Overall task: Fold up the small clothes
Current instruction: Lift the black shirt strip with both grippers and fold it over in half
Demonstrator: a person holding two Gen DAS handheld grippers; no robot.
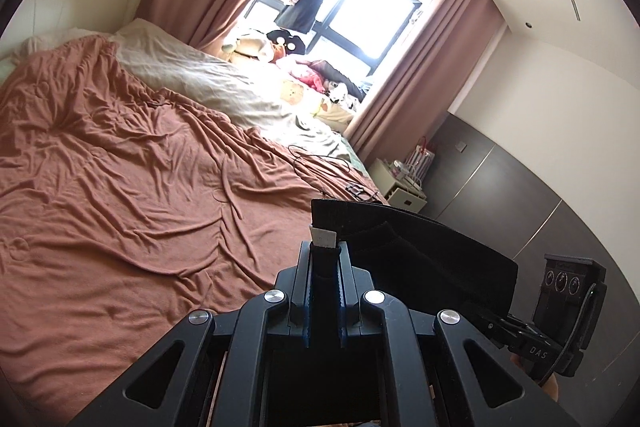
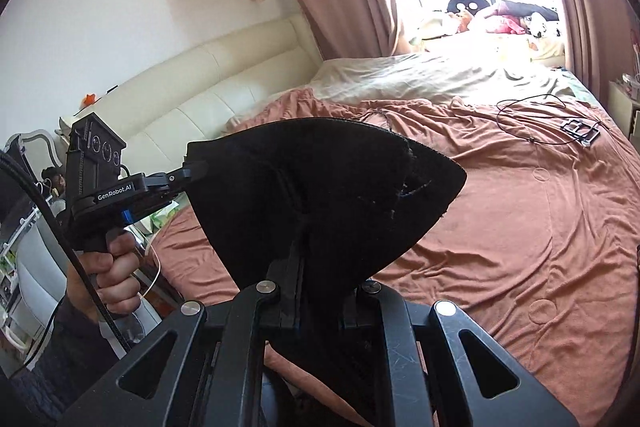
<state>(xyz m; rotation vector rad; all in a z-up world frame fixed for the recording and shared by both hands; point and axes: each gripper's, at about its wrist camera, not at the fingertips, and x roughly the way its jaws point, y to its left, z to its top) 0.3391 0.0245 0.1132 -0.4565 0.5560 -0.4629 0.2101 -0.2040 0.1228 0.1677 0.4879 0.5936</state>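
Black garment (image 2: pixel 320 187), both tools clamped on it

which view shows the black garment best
The right wrist view: the black garment spreads wide, held up between both claws. The left wrist view shows only a dark band of it and its white tag.

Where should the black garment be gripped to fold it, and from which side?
Grip the black garment at its top band's two ends, from opposite sides, as the left gripper and right gripper do; it hangs spread between them above the bed.
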